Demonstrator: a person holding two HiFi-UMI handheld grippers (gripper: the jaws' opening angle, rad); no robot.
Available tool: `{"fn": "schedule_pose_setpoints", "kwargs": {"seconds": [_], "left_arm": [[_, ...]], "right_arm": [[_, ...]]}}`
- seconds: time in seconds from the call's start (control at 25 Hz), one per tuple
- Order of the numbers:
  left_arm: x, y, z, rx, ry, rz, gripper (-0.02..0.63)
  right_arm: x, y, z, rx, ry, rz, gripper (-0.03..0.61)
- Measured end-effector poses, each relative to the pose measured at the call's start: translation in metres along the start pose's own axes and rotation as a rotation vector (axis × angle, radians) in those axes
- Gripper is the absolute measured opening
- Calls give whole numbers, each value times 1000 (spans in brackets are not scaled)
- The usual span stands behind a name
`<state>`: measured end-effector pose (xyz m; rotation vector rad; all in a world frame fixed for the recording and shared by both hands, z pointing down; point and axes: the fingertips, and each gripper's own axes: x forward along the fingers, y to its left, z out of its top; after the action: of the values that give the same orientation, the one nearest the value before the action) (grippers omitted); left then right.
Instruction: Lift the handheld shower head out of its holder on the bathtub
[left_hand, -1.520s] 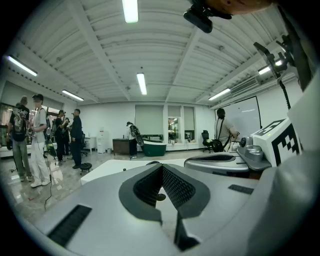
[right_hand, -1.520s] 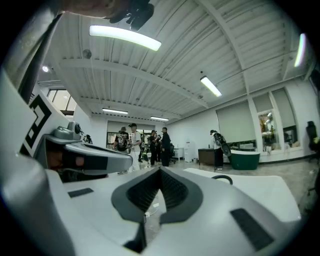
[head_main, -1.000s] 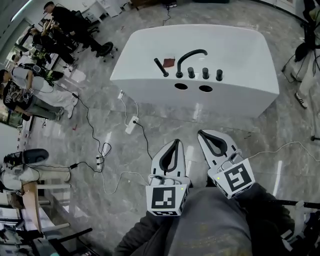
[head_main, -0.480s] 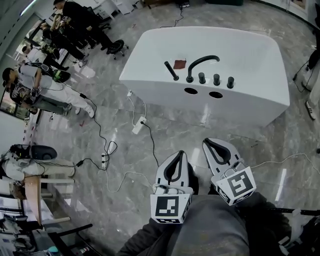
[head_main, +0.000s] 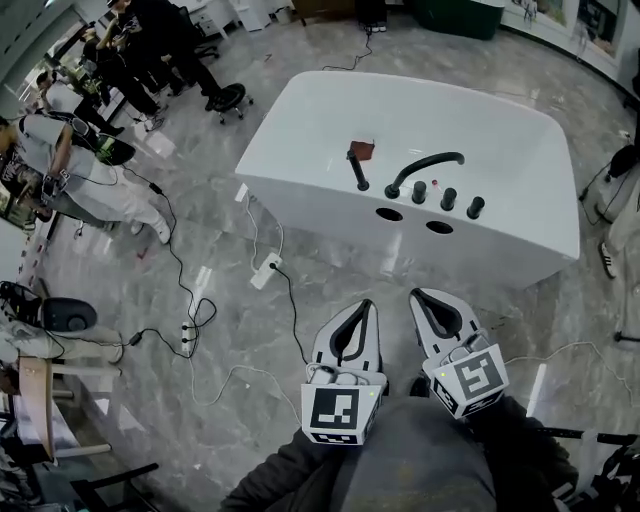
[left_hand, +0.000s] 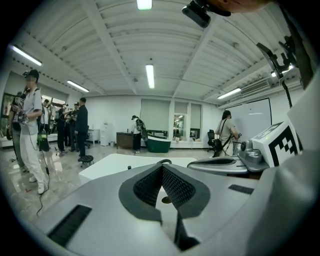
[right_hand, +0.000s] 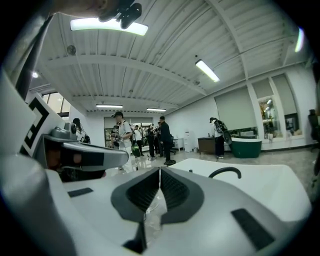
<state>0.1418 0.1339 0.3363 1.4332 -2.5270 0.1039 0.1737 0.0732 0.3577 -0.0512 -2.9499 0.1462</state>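
**Both hand-held grippers closed, well short of the shower head**

The left hand-held gripper (head_main: 358, 308) and the right hand-held gripper (head_main: 424, 298) are hanging side by side at the lower middle of the head view. Each is pressing its jaws together on nothing, as their own views are showing. The shower head (head_main: 357, 168) is sitting in its holder on the near ledge of the bathtub (head_main: 330, 110), upper middle of the frame, well apart from both.

At left centre, black cables (head_main: 190, 322) and a white power strip (head_main: 266, 270) are trailing across the floor (head_main: 220, 420), so a foot could be catching on them during the approach. The shower head is leaning slightly, just beside a small reddish piece (head_main: 362, 148) and near the curved spout (head_main: 425, 168), and a wide reach could be bumping either. Jaws arriving closed would be pushing the handle rather than taking it. I am judging a thin, smooth stick likely to be slipping or twisting in a shallow pinch.

The floor is looking glossy, grey and marble-patterned, and is throwing reflections. The bathtub is showing smooth white with rounded corners and two dark oval holes (head_main: 389, 213) in its front. Shower head, spout and the three knobs (head_main: 447, 198) further right are looking matte black. The gripper shells are appearing as pale plastic, and their pads (left_hand: 175, 186) are showing dark with a fine ribbed grid.
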Motion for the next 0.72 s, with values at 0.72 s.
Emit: {"fn": "schedule_pose_setpoints", "kwargs": {"seconds": [0.72], "left_arm": [[58, 106, 11, -47, 12, -82, 3]], "right_arm": [[116, 5, 21, -21, 65, -74, 5]]}}
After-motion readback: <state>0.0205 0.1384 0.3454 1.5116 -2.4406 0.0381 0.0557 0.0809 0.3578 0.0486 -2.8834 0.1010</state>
